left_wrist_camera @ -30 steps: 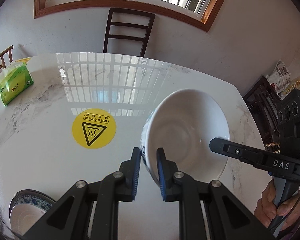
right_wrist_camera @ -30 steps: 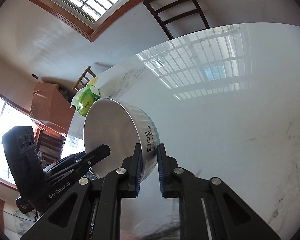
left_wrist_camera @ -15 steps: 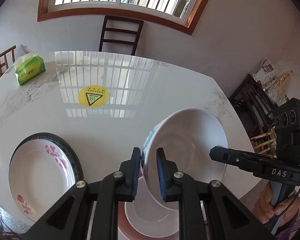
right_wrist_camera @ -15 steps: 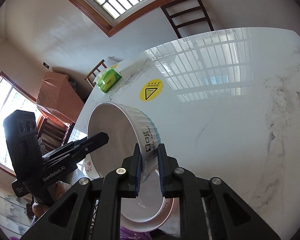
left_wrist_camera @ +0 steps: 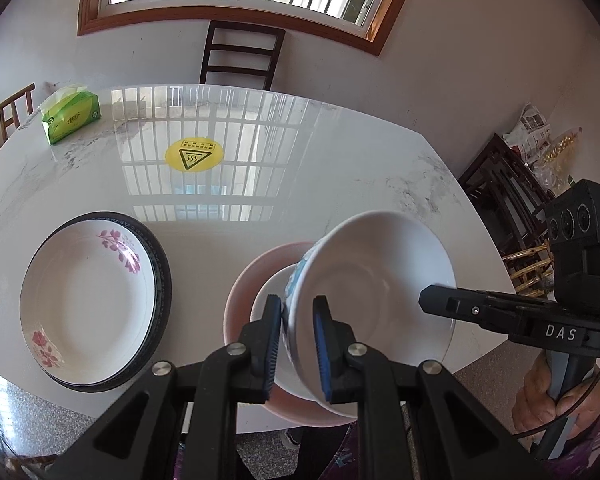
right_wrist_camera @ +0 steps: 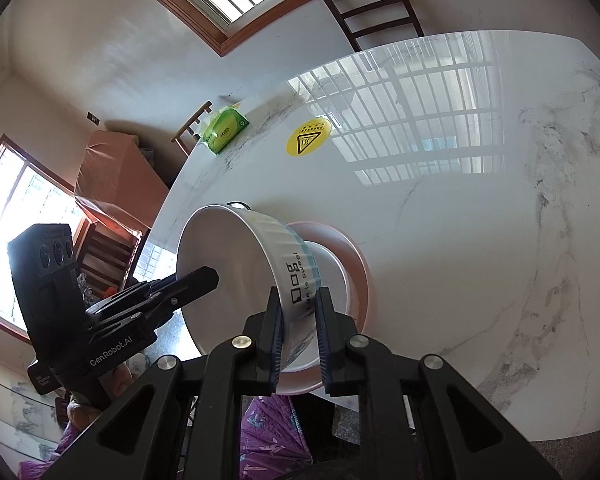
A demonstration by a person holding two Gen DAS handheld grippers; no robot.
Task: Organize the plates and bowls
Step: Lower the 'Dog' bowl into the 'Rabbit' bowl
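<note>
Both grippers are gripping one white bowl (left_wrist_camera: pixel 372 292) by opposite sides of its rim: the left gripper (left_wrist_camera: pixel 296 344) is clamping the near wall, its fingers almost closed on it, and the right gripper (right_wrist_camera: pixel 298 334) is pinching the lettered side likewise. The bowl is hanging tilted over a small white dish (left_wrist_camera: pixel 270 312) sitting in a pink plate (left_wrist_camera: pixel 240 292) near the worktop (left_wrist_camera: pixel 340 168) edge. A flowered plate (left_wrist_camera: pixel 88 304) is lying apart to the left. Judging by this, stacking is partly done; the bowl is not yet set down.
</note>
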